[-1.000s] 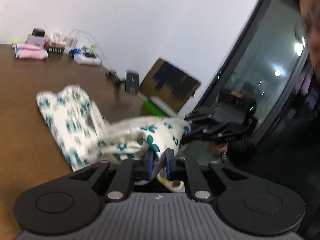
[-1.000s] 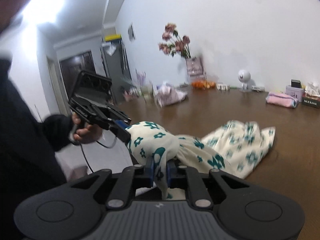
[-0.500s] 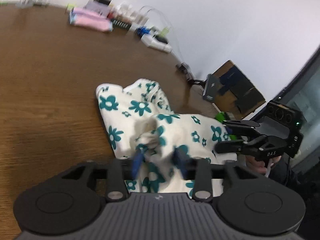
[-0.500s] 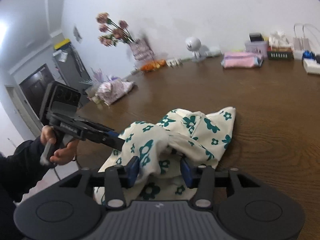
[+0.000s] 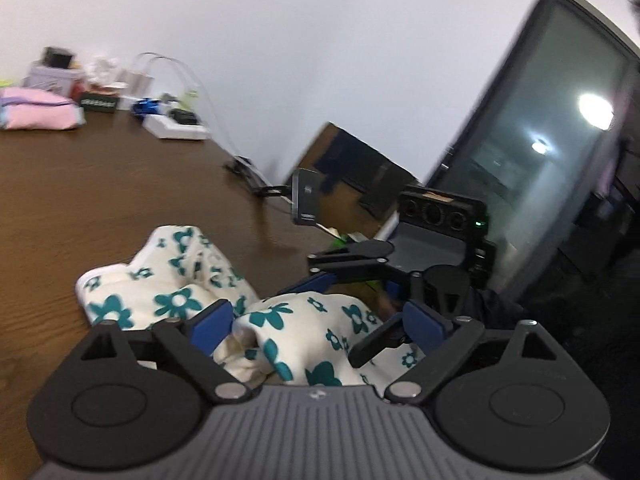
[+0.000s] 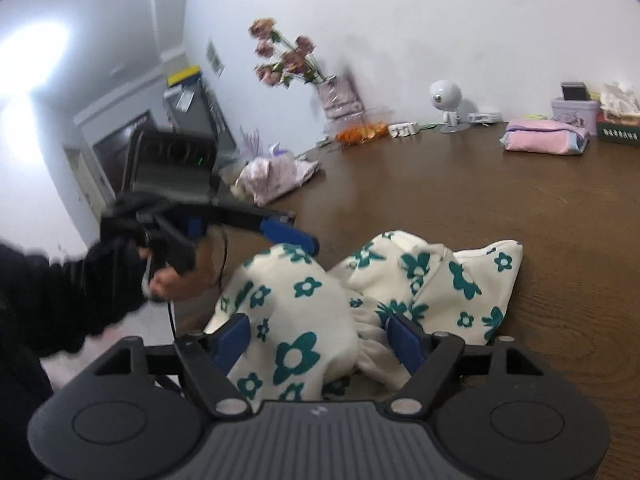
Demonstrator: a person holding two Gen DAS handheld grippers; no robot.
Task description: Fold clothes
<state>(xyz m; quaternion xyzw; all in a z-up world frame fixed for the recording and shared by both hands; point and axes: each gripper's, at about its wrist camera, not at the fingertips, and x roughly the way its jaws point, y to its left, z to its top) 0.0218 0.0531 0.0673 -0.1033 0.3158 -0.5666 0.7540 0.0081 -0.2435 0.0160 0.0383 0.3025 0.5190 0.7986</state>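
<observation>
Indoor light, soft and even, walls washed pale. Ceiling lamp (image 6: 28, 64) blown out at upper left; lamp reflections (image 5: 596, 110) glare in the dark glass door (image 5: 532, 152). Motion blur throughout, worst on background clutter. Strong fisheye bending, black vignette in the corners.

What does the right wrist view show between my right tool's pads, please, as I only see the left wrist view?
Observer: The right tool has its jaws opening, and a bunched fold of the cream cloth garment with teal flowers sits loosely between its blue pads.
Operator: Thank you. What lies beyond the garment on that side?
Observer: A lilac wrapped bundle lies at the far edge of the brown wooden table, apart from the garment.
Operator: Is anything standing by the wall there?
Observer: A pale vase of pink flowers stands against the white wall.
</observation>
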